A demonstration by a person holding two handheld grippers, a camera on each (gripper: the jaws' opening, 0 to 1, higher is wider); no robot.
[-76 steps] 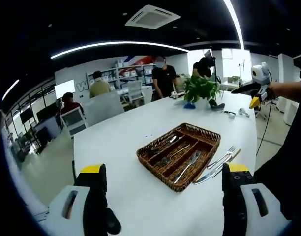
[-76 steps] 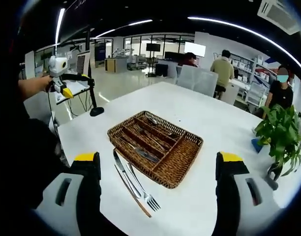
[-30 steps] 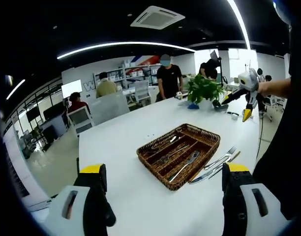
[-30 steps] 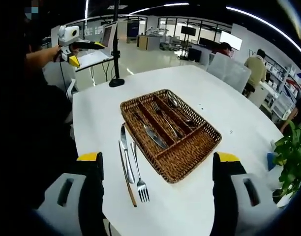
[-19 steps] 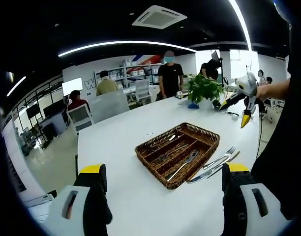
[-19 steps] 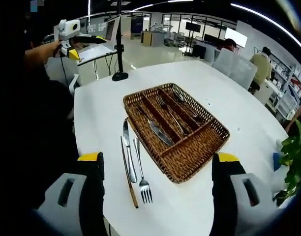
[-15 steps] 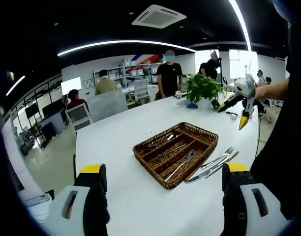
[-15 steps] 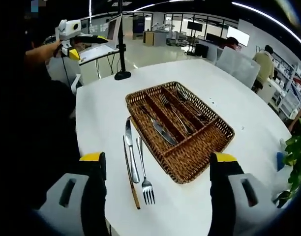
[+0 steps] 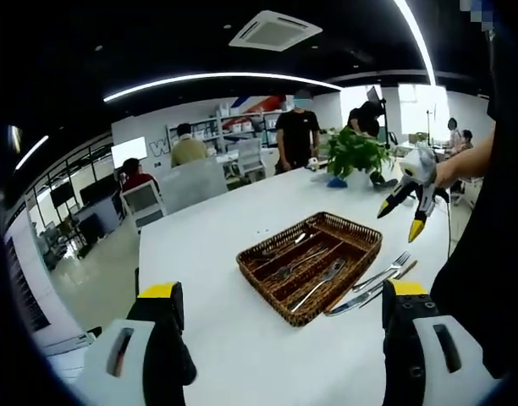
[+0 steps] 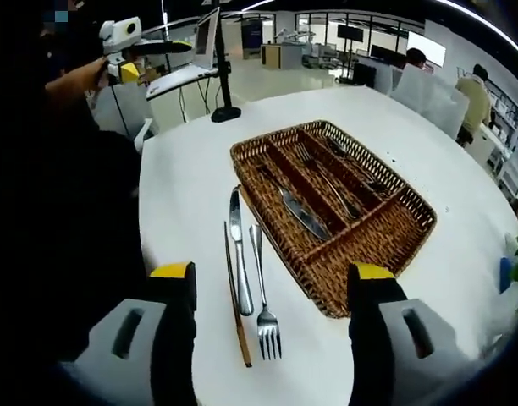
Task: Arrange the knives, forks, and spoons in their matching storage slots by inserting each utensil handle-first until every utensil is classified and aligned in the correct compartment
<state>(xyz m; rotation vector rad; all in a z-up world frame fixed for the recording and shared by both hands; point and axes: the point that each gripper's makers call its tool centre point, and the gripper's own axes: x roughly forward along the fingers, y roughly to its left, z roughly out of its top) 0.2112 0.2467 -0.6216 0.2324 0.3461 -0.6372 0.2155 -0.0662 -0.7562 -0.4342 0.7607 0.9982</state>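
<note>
The white bench (image 10: pixel 191 161) carried a wicker tray (image 10: pixel 386 233), already holding some cutlery in its slots. Just beside its near wall lay a knife (image 10: pixel 239 254), a fork (image 10: pixel 262 292) and a thin stick-like utensil (image 10: pixel 235 300), likely staged for sorting. The right gripper (image 10: pixel 272 279) hovered above them, jaws spread and empty; the left gripper (image 9: pixel 280 296) stood back, equally wide.

Big white table (image 10: pixel 187 182) carries a brown woven wicker cutlery tray (image 10: pixel 386 227). Beside tray's long edge, flat on the tabletop: silver table knife (image 10: pixel 239 252), silver fork (image 10: pixel 263 293) with tines toward camera, and a thin wood-coloured chopstick-like piece (image 10: pixel 236 298). Far end of table: green potted plant (image 9: pixel 355 152) and small dark items, too small to identify.
</note>
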